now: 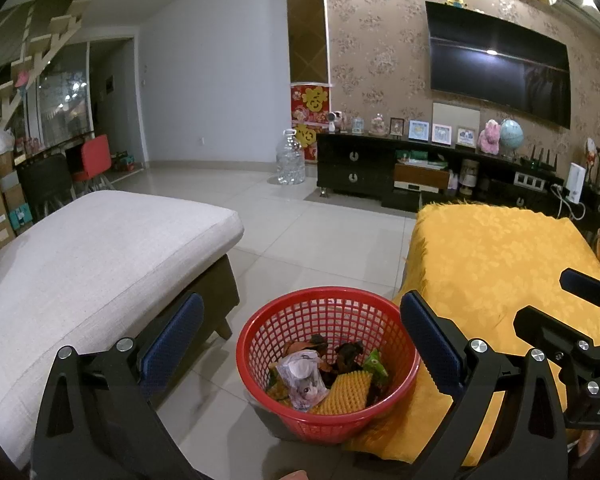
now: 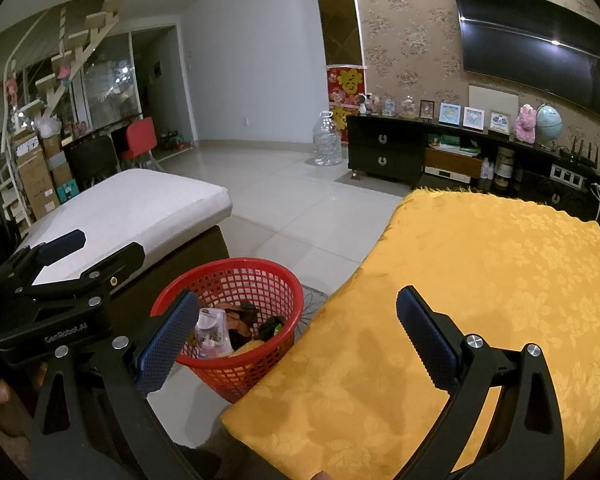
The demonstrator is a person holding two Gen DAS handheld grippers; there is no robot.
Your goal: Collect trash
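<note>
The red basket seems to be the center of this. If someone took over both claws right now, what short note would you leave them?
Left claw: open, empty, above the red basket.
Right claw: open, empty, over the edge of the yellow cloth.
The basket stands on the floor between the grey cushion and the cloth.
Done: wrappers and scraps lie in the basket.
Left: no trash visible on cloth, cushion or floor; check out of view.

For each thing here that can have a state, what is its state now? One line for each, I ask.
left gripper: open, holds nothing, above the basket.
right gripper: open, holds nothing.
red basket: upright on the floor, partly filled with trash.
clear wrapper: inside the basket.
yellow cloth: spread flat, nothing on it.
television: off, dark screen.
water jug: upright on the floor.
</note>
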